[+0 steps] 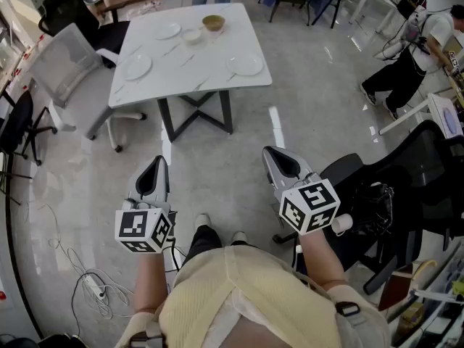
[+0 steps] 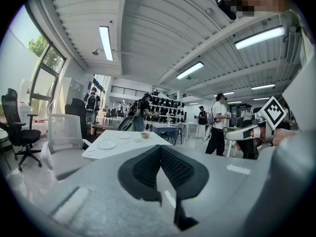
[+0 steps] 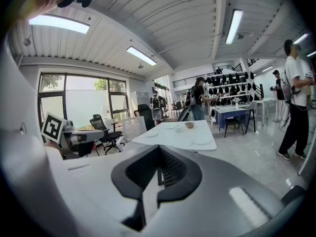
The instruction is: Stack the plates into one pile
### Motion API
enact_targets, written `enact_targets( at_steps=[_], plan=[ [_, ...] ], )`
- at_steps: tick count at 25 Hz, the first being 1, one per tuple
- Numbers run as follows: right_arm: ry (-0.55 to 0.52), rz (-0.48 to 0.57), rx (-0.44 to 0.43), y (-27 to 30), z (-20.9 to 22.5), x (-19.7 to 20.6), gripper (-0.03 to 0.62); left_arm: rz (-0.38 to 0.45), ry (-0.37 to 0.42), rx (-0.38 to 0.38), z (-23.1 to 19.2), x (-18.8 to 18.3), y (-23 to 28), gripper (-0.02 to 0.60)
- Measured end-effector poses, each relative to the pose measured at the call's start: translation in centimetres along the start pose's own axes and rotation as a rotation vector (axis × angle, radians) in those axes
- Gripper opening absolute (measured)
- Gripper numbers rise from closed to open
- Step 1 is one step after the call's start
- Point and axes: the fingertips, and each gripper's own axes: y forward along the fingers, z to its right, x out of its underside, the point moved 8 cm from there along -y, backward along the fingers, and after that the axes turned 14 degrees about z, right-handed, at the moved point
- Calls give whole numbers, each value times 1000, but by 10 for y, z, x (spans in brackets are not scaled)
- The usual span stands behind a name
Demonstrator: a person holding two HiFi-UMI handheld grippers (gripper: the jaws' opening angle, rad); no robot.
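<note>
My left gripper (image 1: pixel 155 167) and right gripper (image 1: pixel 281 158) hang empty, jaws pressed together, well short of the surface (image 1: pixel 196 67), so nothing is within reach. A plate (image 1: pixel 135 67) lies at its left edge, a second plate (image 1: pixel 167 30) near the far left corner, and a third plate (image 1: pixel 246 64) by the near right corner.

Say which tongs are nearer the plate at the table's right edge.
Right. The right tongs are short of the plate, slightly to its right; left tongs are farther, well to its left.
</note>
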Motion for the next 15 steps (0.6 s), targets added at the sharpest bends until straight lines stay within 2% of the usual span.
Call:
enact_targets(
  at_steps=[3,9,15],
  plan=[
    [17,1,18,1,-2,3,0,-30,15,6,-1,4,0,2],
    [75,-31,20,9,-6,16,0,-56,-7,33,-7,10,5,2],
    [91,-53,12,23,-14,24,0,-52,-1,14,-23,17,10,2]
  ],
)
